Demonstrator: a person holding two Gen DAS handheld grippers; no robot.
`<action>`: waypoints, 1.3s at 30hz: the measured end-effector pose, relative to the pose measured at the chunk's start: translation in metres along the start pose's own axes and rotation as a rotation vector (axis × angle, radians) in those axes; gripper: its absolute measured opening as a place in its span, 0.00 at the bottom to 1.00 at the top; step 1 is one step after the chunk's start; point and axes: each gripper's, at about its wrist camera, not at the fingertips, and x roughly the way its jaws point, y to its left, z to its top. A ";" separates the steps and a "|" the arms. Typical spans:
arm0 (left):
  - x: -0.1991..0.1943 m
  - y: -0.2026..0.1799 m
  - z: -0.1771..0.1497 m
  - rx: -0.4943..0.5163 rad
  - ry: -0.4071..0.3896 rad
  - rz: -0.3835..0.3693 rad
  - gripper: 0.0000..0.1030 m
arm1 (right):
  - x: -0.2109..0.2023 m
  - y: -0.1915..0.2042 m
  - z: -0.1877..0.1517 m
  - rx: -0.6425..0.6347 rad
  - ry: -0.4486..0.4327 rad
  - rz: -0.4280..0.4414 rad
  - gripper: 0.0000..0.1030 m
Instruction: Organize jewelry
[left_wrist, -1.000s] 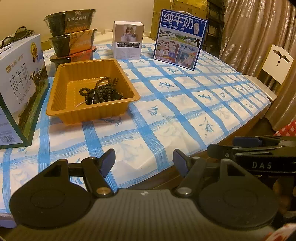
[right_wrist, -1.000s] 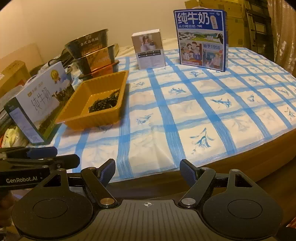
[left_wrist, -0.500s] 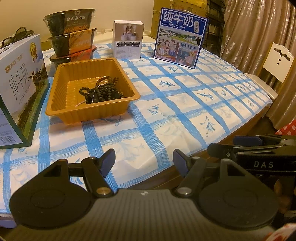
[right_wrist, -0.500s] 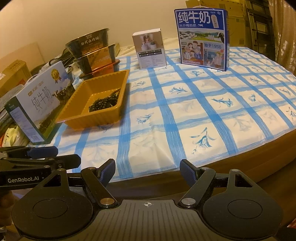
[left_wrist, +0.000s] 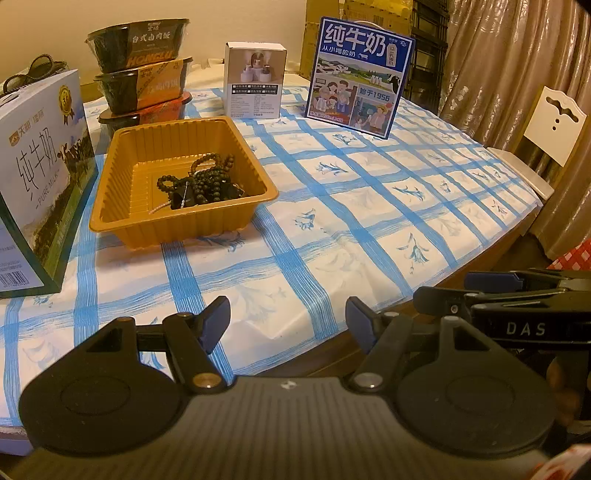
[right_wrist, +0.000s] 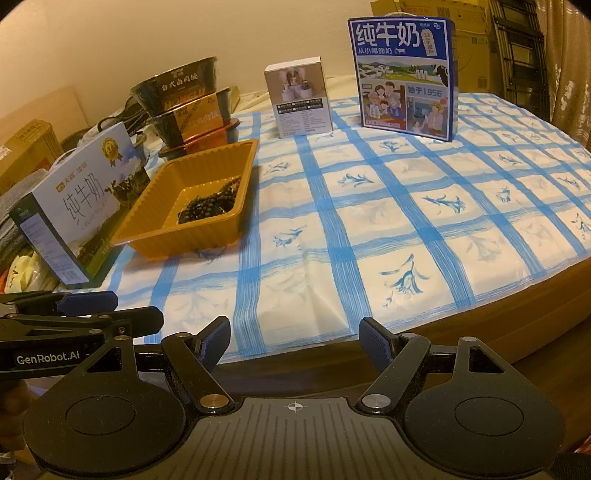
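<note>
An orange plastic tray (left_wrist: 122, 221) (right_wrist: 147, 236) sits on the blue-checked tablecloth at the left. A heap of dark bead strings (left_wrist: 207, 182) (right_wrist: 210, 206) lies inside it, with a thin pale pearl strand (left_wrist: 159, 209) at its near edge. My left gripper (left_wrist: 288, 317) hovers open over the table's near edge, well short of the tray, nothing between its fingers. My right gripper (right_wrist: 295, 338) is open and empty too, at the near edge. Each gripper shows in the other's view: the right gripper (left_wrist: 439, 291) beside the left, the left gripper (right_wrist: 136, 314) beside the right.
A pale milk carton (left_wrist: 40, 177) stands left of the tray. Behind it are stacked black food bowls (left_wrist: 142, 70), a small white box (left_wrist: 255, 79) and a blue milk box (left_wrist: 360, 75). A white chair (left_wrist: 554, 125) and curtains stand at the right.
</note>
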 end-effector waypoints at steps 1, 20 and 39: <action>0.000 0.000 0.000 0.000 -0.001 0.000 0.65 | 0.000 0.000 0.000 0.000 0.000 0.000 0.74; -0.001 0.000 0.002 0.000 -0.002 -0.003 0.65 | -0.001 0.000 0.000 0.000 -0.001 0.000 0.74; -0.002 -0.001 0.005 0.000 -0.013 -0.005 0.65 | -0.003 0.002 0.003 0.000 -0.006 -0.001 0.74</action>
